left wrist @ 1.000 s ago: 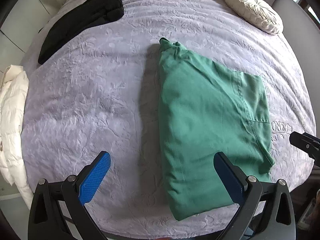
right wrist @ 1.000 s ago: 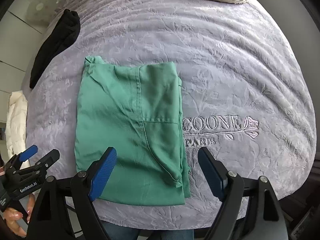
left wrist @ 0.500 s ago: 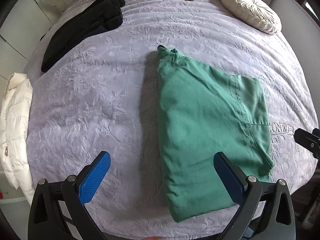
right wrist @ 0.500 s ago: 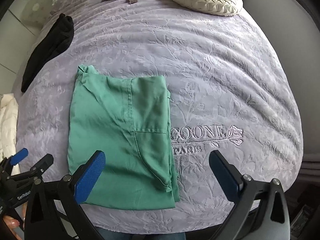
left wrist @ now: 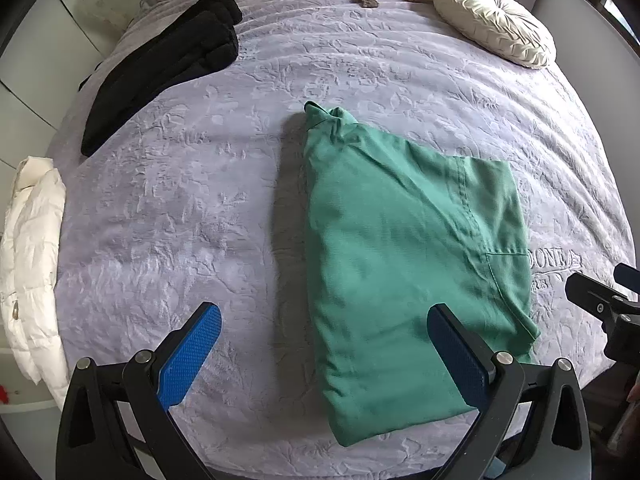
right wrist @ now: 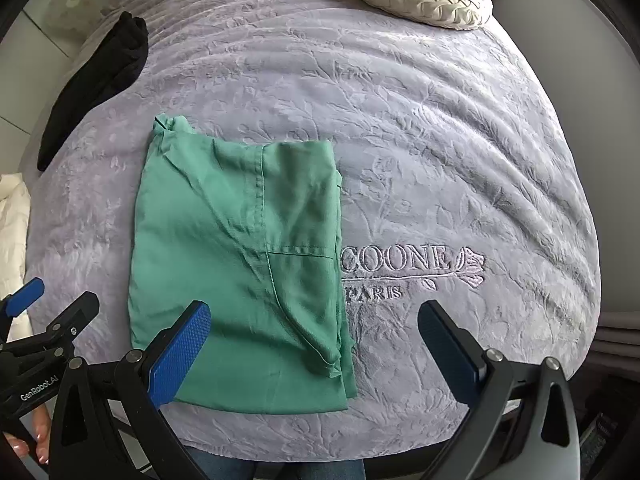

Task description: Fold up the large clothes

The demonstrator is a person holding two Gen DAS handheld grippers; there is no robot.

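Left wrist view: the left gripper (left wrist: pixel 324 354) hangs released, jaws wide, above the bedspread (left wrist: pixel 168 216); the folded green garment (left wrist: pixel 404 264) lies toward 3 o'clock.

Right wrist view: the right gripper (right wrist: pixel 314 346) is likewise released; the garment (right wrist: pixel 240 264) sits at 9 o'clock.

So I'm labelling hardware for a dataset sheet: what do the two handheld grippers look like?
Both look alike: the left gripper and right gripper have matte black angular frames with triangular cut-outs and silver screws, and two flat fingers faced with textured blue pads. Seen from the right wrist view, the left unit's side carries white "GenRobot.AI" lettering. No cables or sleeves show.
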